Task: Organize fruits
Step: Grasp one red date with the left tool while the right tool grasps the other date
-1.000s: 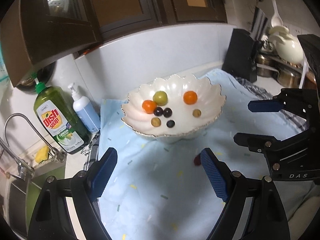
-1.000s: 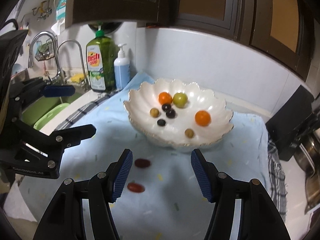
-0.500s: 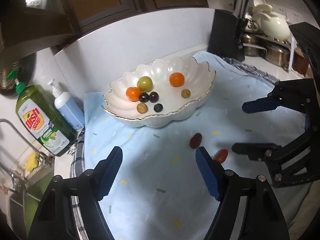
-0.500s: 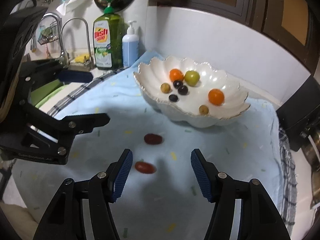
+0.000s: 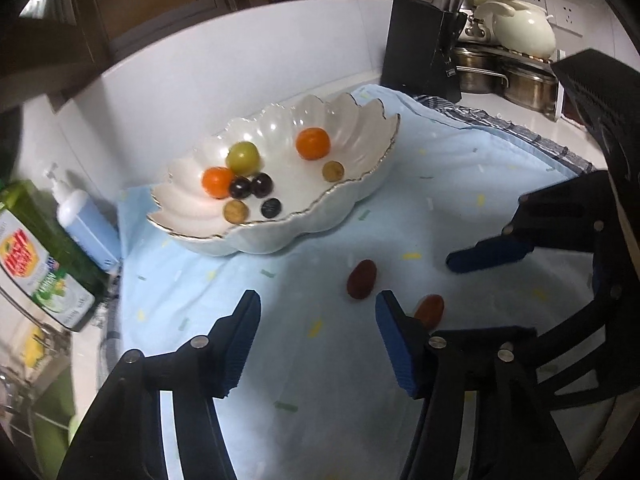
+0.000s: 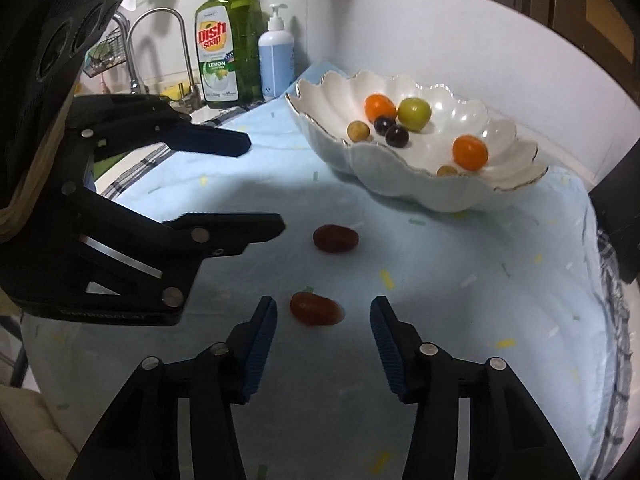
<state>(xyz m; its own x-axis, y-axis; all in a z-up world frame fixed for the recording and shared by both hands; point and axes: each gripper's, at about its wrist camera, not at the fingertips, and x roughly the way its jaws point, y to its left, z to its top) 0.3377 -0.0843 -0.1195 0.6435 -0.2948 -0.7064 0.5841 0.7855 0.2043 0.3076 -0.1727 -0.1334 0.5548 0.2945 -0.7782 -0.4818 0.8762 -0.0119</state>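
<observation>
I hold my left hand-held gripper low over a pale blue cloth that covers the counter. Its two ribbed blue pads stand apart and are closing, and between them I see only cloth. The dark red grape, oval and smooth, lies just beyond the tips, nearer to the right pad.

My right hand-held gripper also has its pads apart and closing. The brighter red oval tomato lies on the cloth just ahead of the gap, closer to the left pad; the pads do not touch it. The dark grape lies further out on the cloth, apart from the tomato.

Behind them stands a white glossy bowl with a wavy shell-like rim and a thin gold edge. Inside it are two round orange fruits, one green-yellow fruit, some dark round grapes and small tan ones.

At the wall stand a green plastic dish soap bottle and a blue pump bottle.
</observation>
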